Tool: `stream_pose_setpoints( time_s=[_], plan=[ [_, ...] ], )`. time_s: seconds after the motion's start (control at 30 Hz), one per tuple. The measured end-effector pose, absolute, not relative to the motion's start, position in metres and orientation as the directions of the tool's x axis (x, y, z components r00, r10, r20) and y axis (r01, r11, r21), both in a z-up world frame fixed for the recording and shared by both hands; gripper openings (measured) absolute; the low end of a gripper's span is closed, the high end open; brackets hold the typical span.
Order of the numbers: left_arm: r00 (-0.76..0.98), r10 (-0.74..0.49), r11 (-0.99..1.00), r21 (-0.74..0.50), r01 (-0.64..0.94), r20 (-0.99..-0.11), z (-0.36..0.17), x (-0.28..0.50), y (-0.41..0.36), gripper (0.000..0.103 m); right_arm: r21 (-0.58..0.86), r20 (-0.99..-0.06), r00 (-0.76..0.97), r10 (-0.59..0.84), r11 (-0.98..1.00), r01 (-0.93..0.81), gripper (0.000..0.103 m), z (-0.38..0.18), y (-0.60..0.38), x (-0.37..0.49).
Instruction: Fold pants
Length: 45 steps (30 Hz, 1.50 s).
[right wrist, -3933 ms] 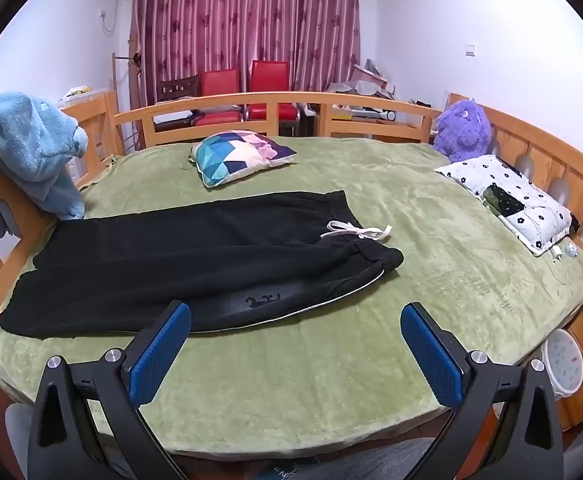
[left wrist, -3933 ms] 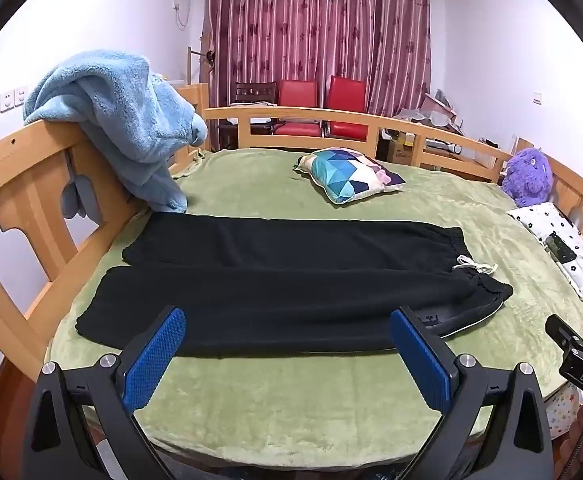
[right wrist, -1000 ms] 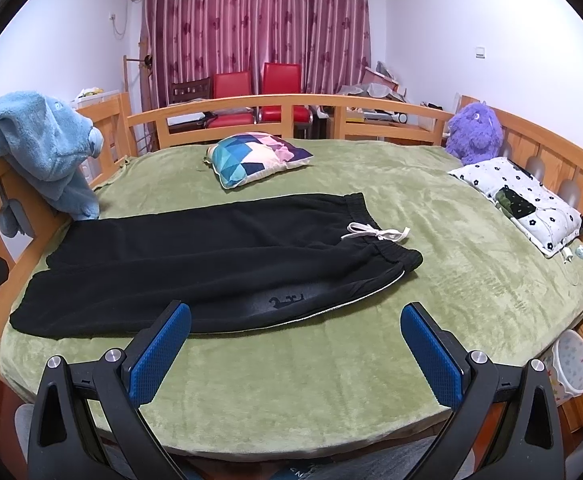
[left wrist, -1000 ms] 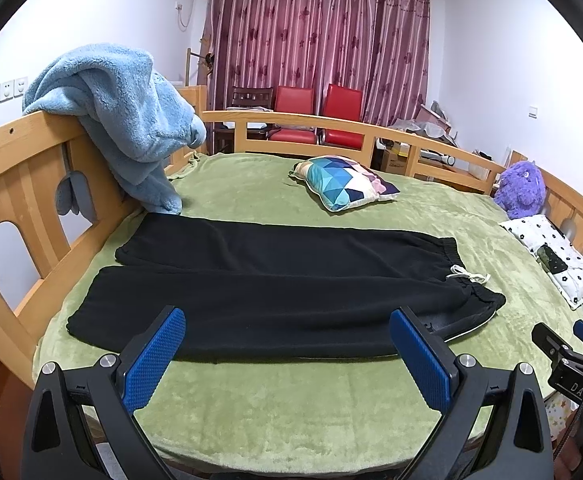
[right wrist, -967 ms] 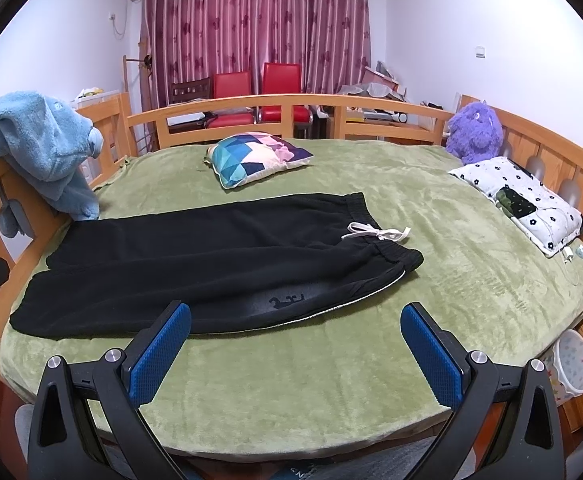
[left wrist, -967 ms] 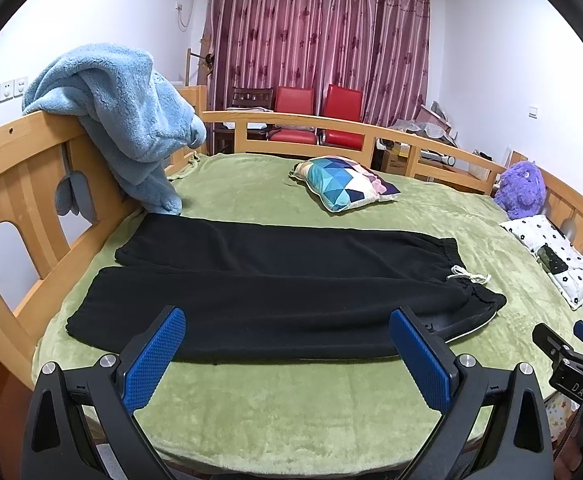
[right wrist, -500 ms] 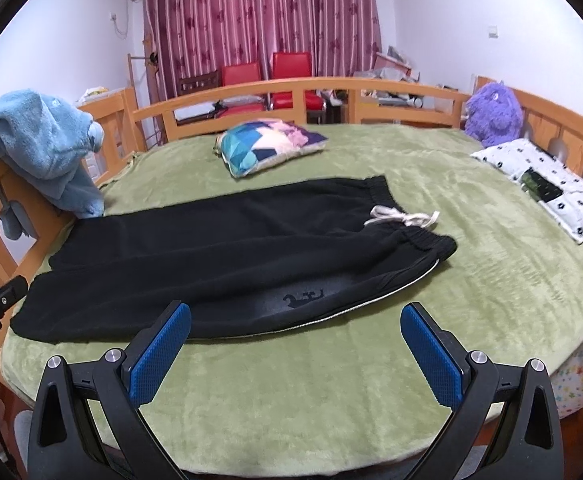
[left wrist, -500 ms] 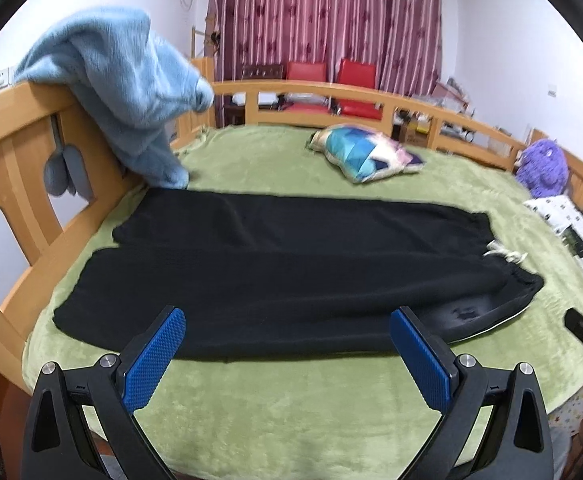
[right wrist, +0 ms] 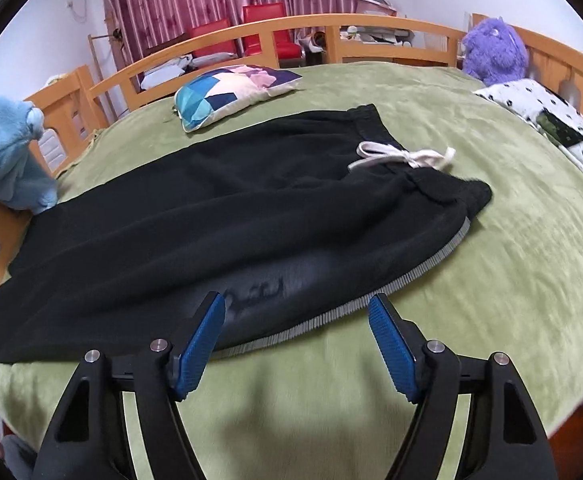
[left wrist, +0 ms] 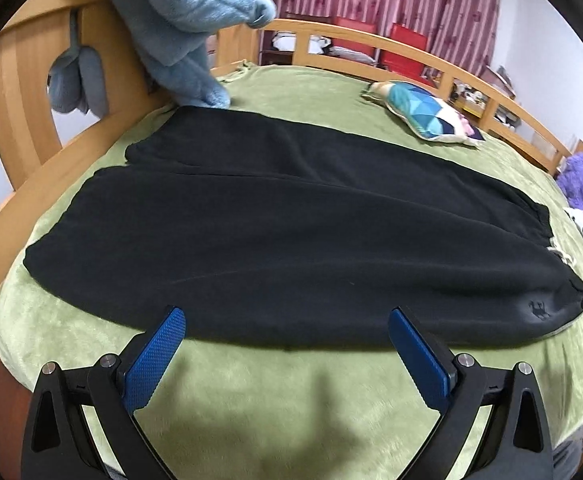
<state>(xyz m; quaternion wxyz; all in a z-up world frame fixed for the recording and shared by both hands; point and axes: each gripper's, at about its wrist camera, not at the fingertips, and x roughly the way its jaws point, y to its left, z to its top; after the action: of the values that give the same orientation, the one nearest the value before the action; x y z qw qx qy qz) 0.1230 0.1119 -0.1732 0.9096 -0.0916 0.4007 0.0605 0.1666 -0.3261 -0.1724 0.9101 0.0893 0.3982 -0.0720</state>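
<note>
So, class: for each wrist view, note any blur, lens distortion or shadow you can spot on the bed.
Left wrist view: fisheye bends the wooden bed rail into an arc; the pants look sharp; a soft shadow lies on the green blanket between the left tongs. Right wrist view: the blanket's right edge is motion-smeared; the closing right tongs stay crisp, nothing between them.

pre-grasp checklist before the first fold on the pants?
1. Black pants lie flat, both legs side by side: ok.
2. Left gripper jaws open, near edge of pants just ahead: ok.
3. Right gripper jaws closing, nothing pinched; grey side stripe between the tips: ok.
4. White drawstring clear of both grippers: ok.
5. Blue fleece touching far leg cuff: cannot tell.
</note>
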Motion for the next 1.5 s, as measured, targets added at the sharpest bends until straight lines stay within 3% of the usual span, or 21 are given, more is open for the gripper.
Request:
stream_pose_setpoints(
  time_s=[0.27, 0.47, 0.63, 0.77, 0.93, 0.97, 1.03, 1.07, 1.1, 1.13, 1.17, 1.23, 1.5],
  plan=[
    [0.638, 0.003, 0.965, -0.165, -0.203, -0.770, -0.193, 0.140, 0.118, 0.102, -0.057, -0.858, 0.494, -0.141, 0.982, 0.181, 0.074, -0.244, -0.317, 0.186],
    [0.622, -0.039, 0.953, -0.216, -0.212, -0.782, -0.208, 0.136, 0.131, 0.102, 0.154, -0.836, 0.548, 0.003, 0.961, 0.229, 0.076, -0.239, -0.347, 0.145],
    [0.599, -0.036, 0.919, -0.262, -0.294, -0.800, -0.224, 0.133, 0.159, 0.102, 0.175, -0.816, 0.577, -0.032, 0.938, 0.300, 0.077, -0.228, -0.374, 0.144],
    [0.568, -0.061, 0.876, -0.317, -0.364, -0.821, -0.240, 0.139, 0.182, 0.102, 0.302, -0.828, 0.556, 0.071, 0.892, 0.336, 0.078, -0.238, -0.393, 0.160],
    [0.571, -0.070, 0.837, -0.360, -0.412, -0.818, -0.249, 0.153, 0.194, 0.101, 0.294, -0.834, 0.547, 0.070, 0.896, 0.333, 0.078, -0.243, -0.383, 0.181],
    [0.565, -0.060, 0.833, -0.353, -0.425, -0.823, -0.250, 0.158, 0.195, 0.096, 0.291, -0.836, 0.545, 0.071, 0.898, 0.329, 0.078, -0.244, -0.381, 0.185],
    [0.558, -0.041, 0.828, -0.341, -0.445, -0.829, -0.250, 0.164, 0.199, 0.077, 0.285, -0.835, 0.544, 0.078, 0.908, 0.308, 0.057, -0.241, -0.375, 0.193],
    [0.552, -0.037, 0.828, -0.335, -0.450, -0.833, -0.249, 0.168, 0.201, 0.054, 0.278, -0.839, 0.539, 0.077, 0.912, 0.303, 0.036, -0.239, -0.374, 0.197],
    [0.548, -0.038, 0.830, -0.332, -0.448, -0.836, -0.247, 0.172, 0.204, 0.019, 0.277, -0.836, 0.542, 0.079, 0.915, 0.293, 0.028, -0.234, -0.373, 0.203],
    [0.551, -0.040, 0.828, -0.336, -0.448, -0.833, -0.243, 0.174, 0.209, 0.012, 0.286, -0.826, 0.556, 0.088, 0.916, 0.280, 0.024, -0.225, -0.372, 0.207],
    [0.581, -0.073, 0.820, -0.380, -0.428, -0.811, -0.235, 0.175, 0.214, 0.012, 0.296, -0.818, 0.567, 0.098, 0.916, 0.270, 0.017, -0.217, -0.373, 0.210],
    [0.620, -0.097, 0.823, -0.413, -0.389, -0.779, -0.216, 0.180, 0.219, 0.012, 0.315, -0.786, 0.609, 0.110, 0.918, 0.240, 0.017, -0.194, -0.372, 0.212],
    [0.731, -0.040, 0.907, -0.332, -0.260, -0.681, -0.126, 0.245, 0.198, 0.012, 0.356, -0.673, 0.728, 0.132, 0.921, 0.162, 0.016, -0.117, -0.375, 0.257]
  ],
)
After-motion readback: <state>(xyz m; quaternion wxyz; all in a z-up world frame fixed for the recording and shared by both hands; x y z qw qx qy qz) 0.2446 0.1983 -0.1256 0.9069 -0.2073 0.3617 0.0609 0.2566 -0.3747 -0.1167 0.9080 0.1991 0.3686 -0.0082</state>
